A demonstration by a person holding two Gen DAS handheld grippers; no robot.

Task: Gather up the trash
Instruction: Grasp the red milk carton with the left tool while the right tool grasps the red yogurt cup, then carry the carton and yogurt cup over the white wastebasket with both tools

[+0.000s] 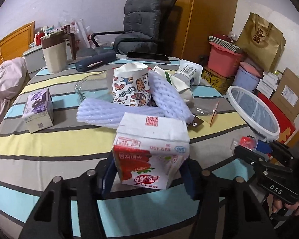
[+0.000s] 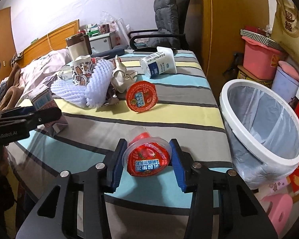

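Note:
My left gripper (image 1: 149, 171) is shut on a red and white strawberry milk carton (image 1: 149, 155) held just above the striped table. My right gripper (image 2: 147, 159) is shut on a clear jelly cup with a red lid (image 2: 147, 159) near the table's right front edge, beside the white-rimmed trash bin (image 2: 263, 131). The right gripper with its cup also shows in the left wrist view (image 1: 255, 149), next to the bin (image 1: 253, 111). More trash lies ahead: foam fruit nets (image 2: 85, 87), a patterned paper cup (image 1: 129, 85), a second jelly cup (image 2: 141, 96), a yogurt bottle (image 2: 159, 61), a purple carton (image 1: 37, 109).
A beige jug (image 1: 53, 53), a dark glasses case (image 1: 95, 60) and a tablet (image 1: 147, 56) stand at the table's far side before an office chair (image 1: 143, 23). Pink and purple buckets, boxes and a gold bag (image 1: 261, 39) crowd the floor to the right.

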